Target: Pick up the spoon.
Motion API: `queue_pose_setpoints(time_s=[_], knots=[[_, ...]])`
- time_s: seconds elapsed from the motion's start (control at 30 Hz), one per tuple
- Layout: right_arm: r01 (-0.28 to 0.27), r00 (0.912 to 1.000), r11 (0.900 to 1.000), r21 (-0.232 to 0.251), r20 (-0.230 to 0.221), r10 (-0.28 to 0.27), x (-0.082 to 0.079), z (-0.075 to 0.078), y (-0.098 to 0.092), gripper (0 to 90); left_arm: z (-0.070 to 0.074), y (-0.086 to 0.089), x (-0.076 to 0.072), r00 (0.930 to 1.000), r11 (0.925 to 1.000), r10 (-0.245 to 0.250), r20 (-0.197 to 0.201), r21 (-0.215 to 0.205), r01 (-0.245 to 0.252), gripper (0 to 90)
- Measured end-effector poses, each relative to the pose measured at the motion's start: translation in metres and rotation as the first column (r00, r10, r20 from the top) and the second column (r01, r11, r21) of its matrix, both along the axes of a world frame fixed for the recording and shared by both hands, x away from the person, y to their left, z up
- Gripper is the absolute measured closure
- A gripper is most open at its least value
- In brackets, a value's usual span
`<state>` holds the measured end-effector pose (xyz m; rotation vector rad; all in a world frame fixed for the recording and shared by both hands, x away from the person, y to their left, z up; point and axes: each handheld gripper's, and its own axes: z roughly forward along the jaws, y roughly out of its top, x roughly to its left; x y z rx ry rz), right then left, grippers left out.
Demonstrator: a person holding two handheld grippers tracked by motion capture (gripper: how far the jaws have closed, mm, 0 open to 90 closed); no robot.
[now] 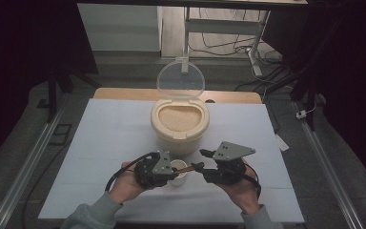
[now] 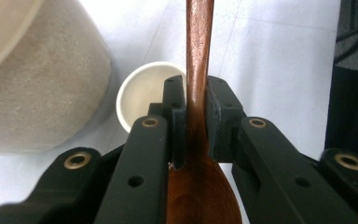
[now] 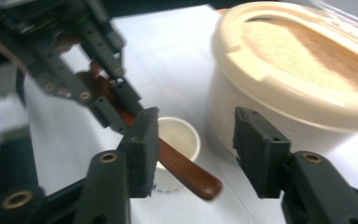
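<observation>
A grain-filled cream bin (image 1: 179,125) is seen open at 12 o'clock; a small white cup (image 2: 142,91), apparently empty, below. A wooden spoon (image 2: 199,70) is clamped by the left gripper (image 1: 164,168); the right gripper (image 3: 196,135) is spread.

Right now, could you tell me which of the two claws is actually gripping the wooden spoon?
The left claw: its jaws are clamped on the wooden spoon at the neck. The right claw stands open around the handle's free end, above the small white cup.

The right gripper (image 3: 196,154) rises from the bottom of the frame, its jaws spread apart. Between them lies the handle end of a brown wooden spoon (image 3: 186,170), passing over a small white cup (image 3: 179,135). At upper left, the left gripper (image 3: 109,100) clamps the spoon. A cream container (image 3: 270,100) of tan grains occupies the upper right.
</observation>
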<state>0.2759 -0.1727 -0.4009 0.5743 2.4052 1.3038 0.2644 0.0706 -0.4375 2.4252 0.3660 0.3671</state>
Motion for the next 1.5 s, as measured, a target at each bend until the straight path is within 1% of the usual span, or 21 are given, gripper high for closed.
queue_pose_setpoints(time_s=[0.03,0.13,0.23,0.27,0.37,0.4,0.43,0.47,0.6,0.67,0.7,0.73,0.97,1.0,1.03,1.07,1.13,1.23,1.27,1.3,1.5], knots=[[0.000,1.0000,1.000,0.000,0.000,0.000,0.000,0.000,0.000,46.7,0.000,0.000,0.000,1.0000,1.0000,0.005,0.005,-0.004,-0.005,78.6],[0.054,0.9985,0.998,0.039,-0.006,-0.054,0.000,0.000,-0.006,43.2,0.001,0.002,0.000,0.9998,0.9997,0.016,0.014,-0.017,-0.016,78.7],[0.116,0.9932,0.990,0.078,-0.019,-0.115,-0.001,-0.001,-0.011,37.4,0.002,0.004,0.000,0.9992,0.9989,0.032,0.026,-0.036,-0.031,78.7],[0.116,0.9932,0.990,0.078,-0.019,-0.115,-0.001,-0.001,-0.011,37.4,0.002,0.004,0.000,0.9990,0.9986,0.035,0.030,-0.040,-0.034,78.7],[0.154,0.9880,0.983,0.099,-0.028,-0.152,-0.002,-0.003,-0.015,35.2,0.004,0.006,-0.001,0.9979,0.9973,0.048,0.045,-0.058,-0.045,78.7],[0.161,0.9869,0.981,0.111,-0.034,-0.158,-0.003,-0.004,-0.016,35.2,0.004,0.006,-0.001,0.9975,0.9967,0.052,0.048,-0.065,-0.049,78.7],[0.171,0.9847,0.975,0.142,-0.060,-0.164,-0.003,-0.005,-0.018,34.7,0.004,0.007,-0.001,0.9968,0.9957,0.058,0.054,-0.074,-0.054,78.7],[0.170,0.9846,0.974,0.151,-0.068,-0.161,-0.002,-0.006,-0.019,34.4,0.004,0.007,-0.001,0.9968,0.9957,0.058,0.054,-0.074,-0.054,78.7],[0.187,0.9810,0.970,0.156,-0.083,-0.176,-0.003,-0.011,-0.017,32.9,0.006,0.009,-0.001,0.9954,0.9938,0.071,0.065,-0.090,-0.065,78.7],[0.202,0.9768,0.963,0.179,-0.107,-0.186,-0.002,-0.016,-0.016,32.3,0.006,0.009,-0.001,0.9943,0.9928,0.078,0.073,-0.097,-0.070,78.7],[0.202,0.9768,0.963,0.179,-0.107,-0.186,-0.002,-0.016,-0.016,32.3,0.006,0.009,-0.001,0.9940,0.9923,0.080,0.075,-0.100,-0.072,78.7],[0.206,0.9746,0.959,0.197,-0.130,-0.182,-0.002,-0.018,-0.015,31.9,0.006,0.009,-0.001,0.9935,0.9919,0.083,0.078,-0.103,-0.075,78.7],[0.222,0.9674,0.950,0.221,-0.171,-0.186,-0.001,-0.026,-0.005,31.5,0.005,0.007,-0.003,0.9914,0.9896,0.091,0.094,-0.120,-0.079,78.7],[0.229,0.9649,0.946,0.231,-0.183,-0.189,-0.001,-0.028,-0.004,31.7,0.006,0.007,-0.004,0.9912,0.9895,0.091,0.096,-0.121,-0.079,78.7],[0.239,0.9607,0.933,0.268,-0.204,-0.188,-0.001,-0.030,-0.003,32.7,0.005,0.006,-0.004,0.9911,0.9892,0.091,0.097,-0.124,-0.078,78.7],[0.245,0.9584,0.926,0.286,-0.215,-0.188,-0.001,-0.030,-0.002,33.2,0.005,0.004,-0.006,0.9901,0.9887,0.091,0.107,-0.129,-0.077,78.7],[0.255,0.9550,0.916,0.310,-0.230,-0.188,-0.002,-0.031,0.000,34.8,0.005,0.002,-0.007,0.9891,0.9883,0.091,0.116,-0.133,-0.075,78.7],[0.267,0.9509,0.905,0.332,-0.244,-0.191,-0.003,-0.031,0.004,38.3,0.006,0.001,-0.009,0.9884,0.9880,0.089,0.124,-0.137,-0.071,78.7],[0.267,0.9509,0.905,0.332,-0.244,-0.191,-0.003,-0.031,0.004,38.3,0.006,0.000,-0.010,0.9879,0.9879,0.088,0.128,-0.138,-0.070,78.7],[0.270,0.9500,0.901,0.339,-0.247,-0.191,-0.004,-0.031,0.005,42.1,0.007,0.000,-0.010,0.9880,0.9877,0.087,0.128,-0.140,-0.069,78.7],[0.286,0.9446,0.885,0.366,-0.262,-0.197,-0.004,-0.030,0.003,47.9,0.007,-0.002,-0.012,0.9879,0.9878,0.079,0.133,-0.144,-0.059,78.7]])
